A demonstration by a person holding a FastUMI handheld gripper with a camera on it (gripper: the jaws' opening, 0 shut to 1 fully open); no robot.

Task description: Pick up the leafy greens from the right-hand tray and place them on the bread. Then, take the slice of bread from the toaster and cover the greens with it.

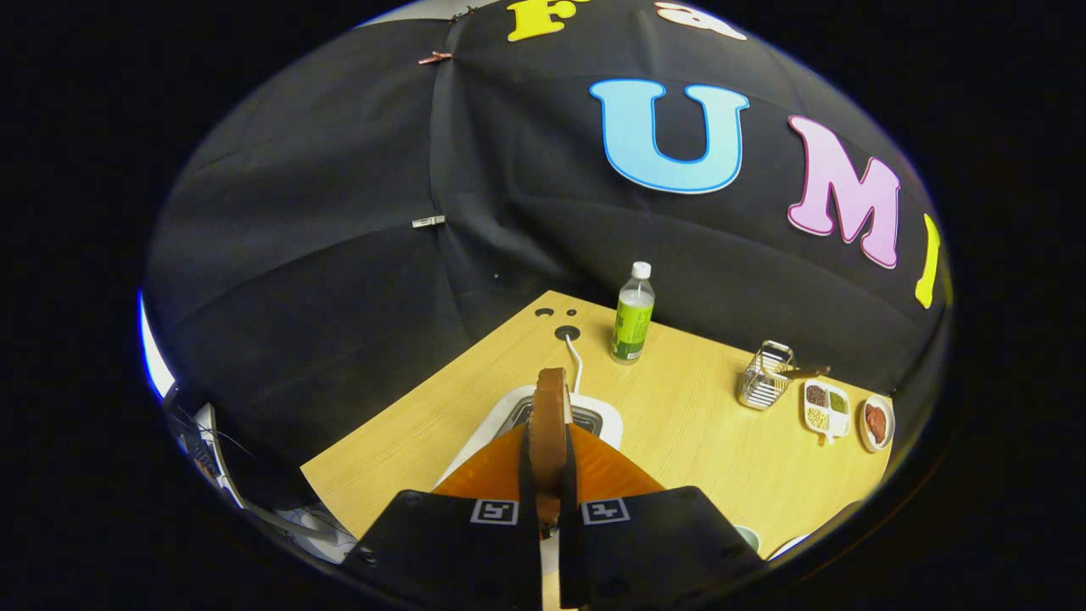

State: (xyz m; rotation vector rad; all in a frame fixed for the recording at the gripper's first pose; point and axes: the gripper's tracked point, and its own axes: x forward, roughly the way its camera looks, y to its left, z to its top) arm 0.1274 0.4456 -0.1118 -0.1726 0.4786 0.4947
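Gripper view: the brown toasted bread slice (551, 424) is held edge-on and upright, clamped between the fingers of the gripper (548, 475), directly above the white slotted toaster (607, 424).

The light wood-grain table (679, 424) carries a white toaster (604, 422) near its back corner, its white cord (576, 356) running to a cable hole. A green-labelled bottle (633, 314) stands upright beside the cord. Further right stand a wire basket (764, 375), a divided white dish (826, 409) and a small plate (876, 423).
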